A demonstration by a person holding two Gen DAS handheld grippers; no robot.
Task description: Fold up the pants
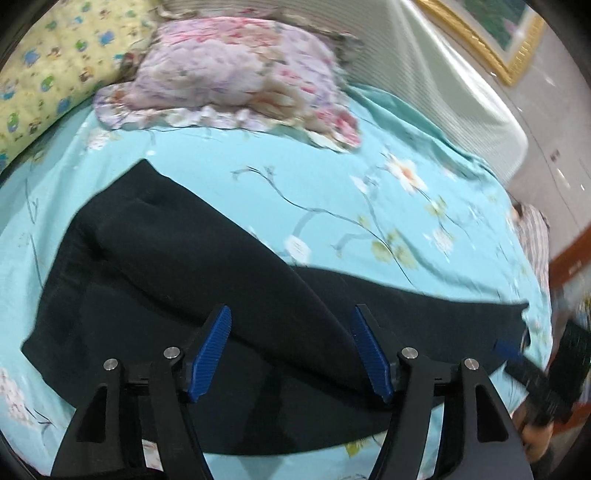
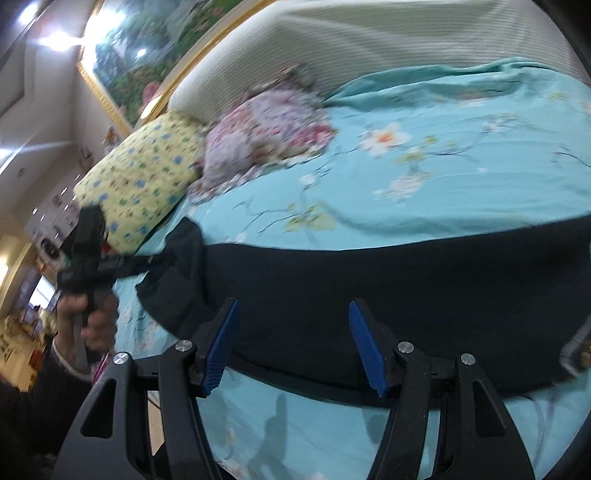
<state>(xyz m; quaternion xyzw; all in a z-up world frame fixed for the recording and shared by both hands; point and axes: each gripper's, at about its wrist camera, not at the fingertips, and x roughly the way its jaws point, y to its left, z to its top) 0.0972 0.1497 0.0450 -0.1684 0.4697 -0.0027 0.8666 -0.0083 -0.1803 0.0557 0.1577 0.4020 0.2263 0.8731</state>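
Observation:
Black pants (image 1: 184,277) lie stretched across a turquoise floral bedsheet (image 1: 332,192), partly folded over lengthwise. My left gripper (image 1: 291,310) hovers open above them, with nothing between its blue pads (image 1: 216,350). In the right wrist view the pants (image 2: 369,288) run as a long dark band across the sheet (image 2: 443,184). My right gripper (image 2: 293,302) is open over that band and holds nothing. The left gripper (image 2: 92,258), in a person's hand (image 2: 92,321), appears at the pants' left end. The right gripper shows only as a blur at the left wrist view's right edge.
A yellow patterned pillow (image 1: 44,74) and a pink floral pillow (image 1: 236,74) lie at the head of the bed, against a pale ribbed headboard (image 1: 443,74). A gold-framed painting (image 1: 491,33) hangs above. A striped cloth (image 1: 535,236) sits at the bed's right edge.

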